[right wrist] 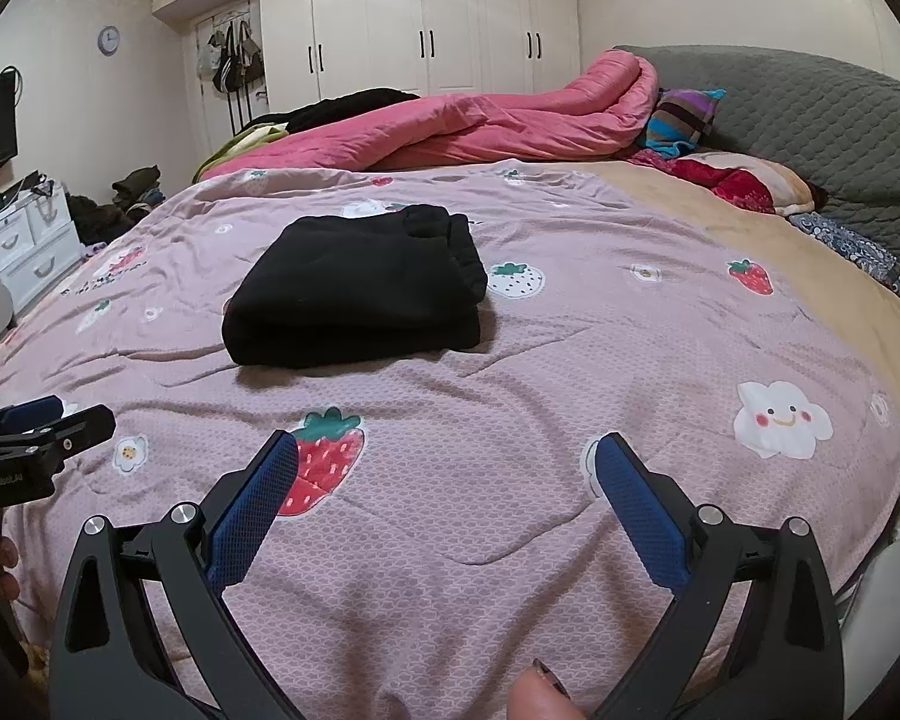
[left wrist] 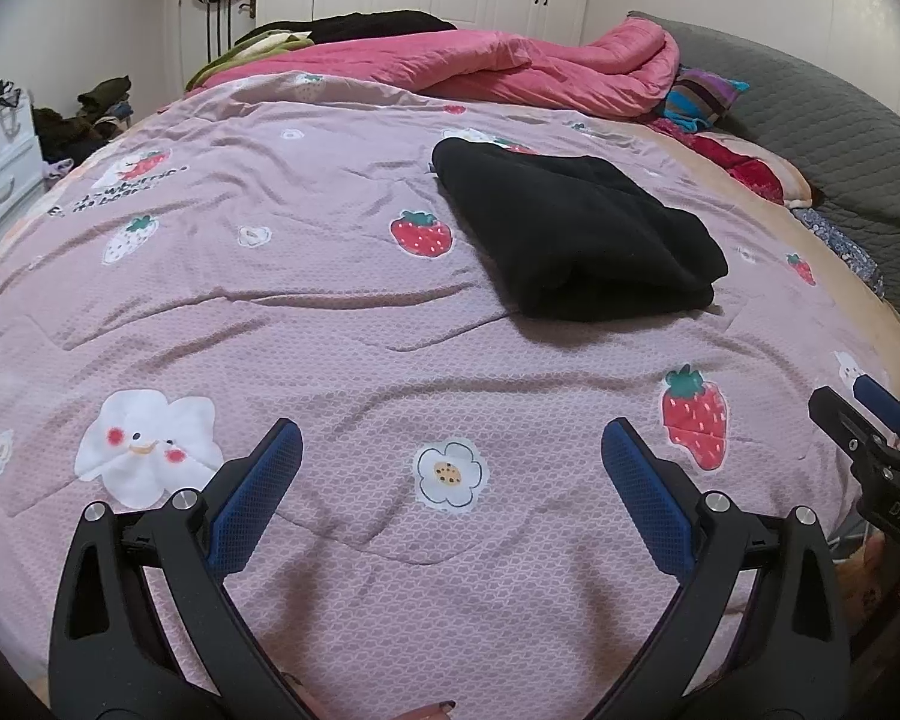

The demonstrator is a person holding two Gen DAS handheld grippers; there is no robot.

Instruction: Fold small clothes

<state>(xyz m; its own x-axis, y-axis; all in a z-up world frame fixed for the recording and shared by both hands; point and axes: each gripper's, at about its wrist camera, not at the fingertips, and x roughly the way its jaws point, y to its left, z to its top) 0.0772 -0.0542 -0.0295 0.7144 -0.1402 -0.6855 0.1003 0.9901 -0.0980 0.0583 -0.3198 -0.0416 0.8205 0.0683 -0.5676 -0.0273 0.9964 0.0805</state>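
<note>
Black garment lies folded in a thick rectangular bundle on the bed, on top of the pink strawberry-print quilt. In the right wrist view the same garment sits left of centre, folded edge facing the camera, ribbed cuff or waistband at its far right corner. Nothing touches it.

Left gripper hovers over the near part of the quilt, jaws wide apart, nothing between them, blue pads facing in. It also shows at the left edge of the right wrist view, seen side-on there, so the gap can't be read from that angle. Right gripper hovers over the near quilt too, jaws wide apart and holding nothing. It shows at the right edge of the left wrist view. Both grippers are well apart from the garment, which is farther up the bed.

Behind it: rumpled pink comforter across the far side, striped pillow beside it, grey quilted headboard on the right. White wardrobe on the back wall, bags hanging on a door, white drawer unit on the left, round wall clock.
</note>
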